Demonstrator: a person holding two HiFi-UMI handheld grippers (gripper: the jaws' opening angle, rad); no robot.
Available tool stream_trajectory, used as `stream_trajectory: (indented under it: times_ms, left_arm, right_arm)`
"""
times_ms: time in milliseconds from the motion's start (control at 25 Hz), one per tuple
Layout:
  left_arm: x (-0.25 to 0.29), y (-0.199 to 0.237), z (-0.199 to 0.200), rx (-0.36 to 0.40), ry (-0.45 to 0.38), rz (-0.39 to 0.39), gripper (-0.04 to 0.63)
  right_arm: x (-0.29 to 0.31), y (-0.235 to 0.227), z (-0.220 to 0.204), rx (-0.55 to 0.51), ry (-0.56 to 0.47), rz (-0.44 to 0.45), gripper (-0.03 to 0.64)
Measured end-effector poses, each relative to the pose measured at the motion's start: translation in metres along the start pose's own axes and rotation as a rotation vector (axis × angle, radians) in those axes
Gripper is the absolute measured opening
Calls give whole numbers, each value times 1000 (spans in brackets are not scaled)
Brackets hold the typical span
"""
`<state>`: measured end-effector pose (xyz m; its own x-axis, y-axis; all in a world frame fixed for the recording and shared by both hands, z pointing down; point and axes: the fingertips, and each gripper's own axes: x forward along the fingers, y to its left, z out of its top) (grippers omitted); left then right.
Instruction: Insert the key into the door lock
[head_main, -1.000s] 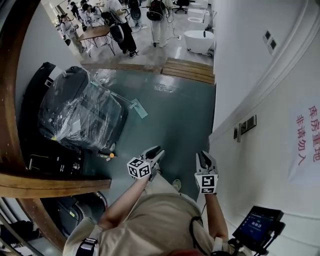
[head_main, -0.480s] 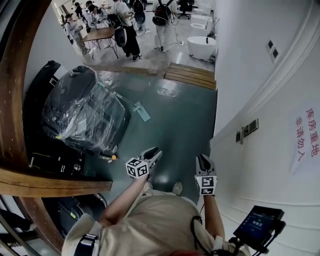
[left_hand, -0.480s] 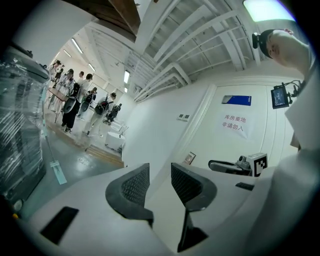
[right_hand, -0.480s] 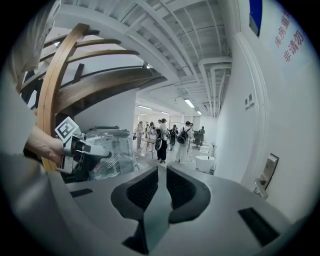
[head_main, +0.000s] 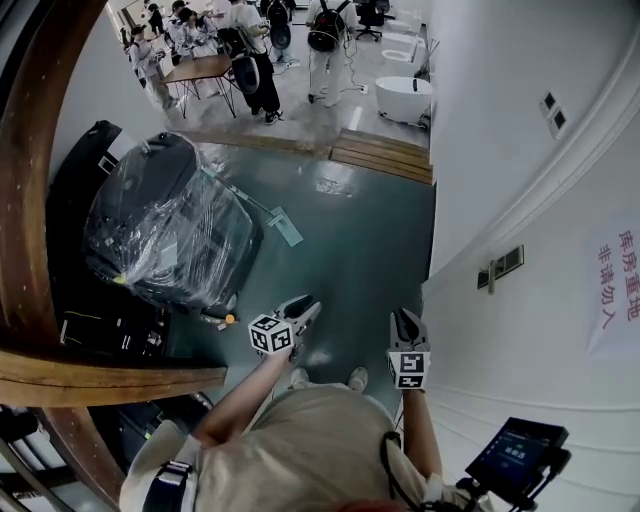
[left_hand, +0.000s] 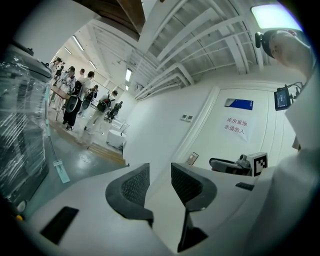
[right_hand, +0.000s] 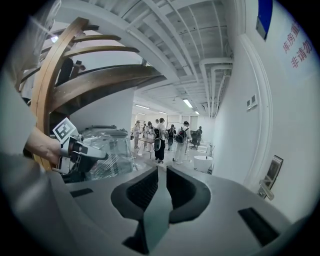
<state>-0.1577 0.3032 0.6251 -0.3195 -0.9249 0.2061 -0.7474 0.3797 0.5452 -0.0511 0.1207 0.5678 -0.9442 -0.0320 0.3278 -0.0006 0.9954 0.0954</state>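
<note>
A thin flat blade, taken to be the key (right_hand: 158, 202), is pinched edge-up between the nearly closed pads of the right gripper (head_main: 403, 320), tip pointed forward, ready for insertion. The door lock (head_main: 500, 266) is seen on the white wall ahead, well apart. The left gripper (left_hand: 159, 169) is held spread and empty, probably spare.

Steep overhead view; level, forward gripper views
</note>
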Motion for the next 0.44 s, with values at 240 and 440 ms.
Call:
stream_trajectory:
  times_ms: [240,440]
  left_arm:
    - [9,-1,4,4,17,-31,150]
    - [15,-4,8,10,23,-45,150]
  right_arm:
    - [2,-2,-5,8,22,-18,60]
    - [5,-11,-13,11,43,-36,60]
